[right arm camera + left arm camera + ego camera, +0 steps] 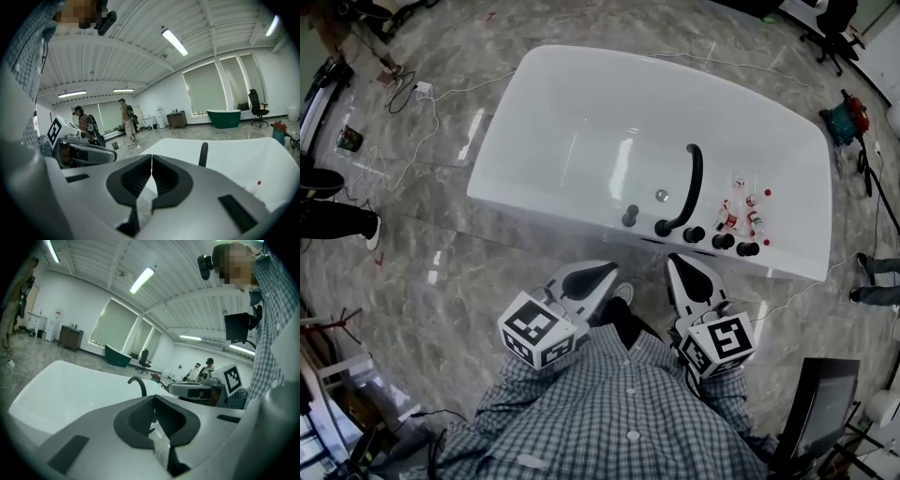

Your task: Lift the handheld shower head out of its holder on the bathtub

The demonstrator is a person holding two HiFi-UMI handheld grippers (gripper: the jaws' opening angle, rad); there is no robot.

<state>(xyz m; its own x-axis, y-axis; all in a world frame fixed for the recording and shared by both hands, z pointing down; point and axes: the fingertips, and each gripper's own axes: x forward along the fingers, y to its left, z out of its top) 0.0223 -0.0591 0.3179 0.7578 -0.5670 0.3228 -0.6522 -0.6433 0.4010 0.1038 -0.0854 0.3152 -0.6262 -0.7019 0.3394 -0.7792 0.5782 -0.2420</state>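
Your left tongs [602, 274] and right tongs [684, 267] are both closed, empty, short of the bathtub [553, 202]; lifting hasn't begun.

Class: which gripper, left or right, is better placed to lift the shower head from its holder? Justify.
Probably right: the right gripper lies just short of the shower head on the bathtub; the left gripper sits farther aside. Both are shut and empty.

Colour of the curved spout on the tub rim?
Black. The curved spout shows best in the head view.
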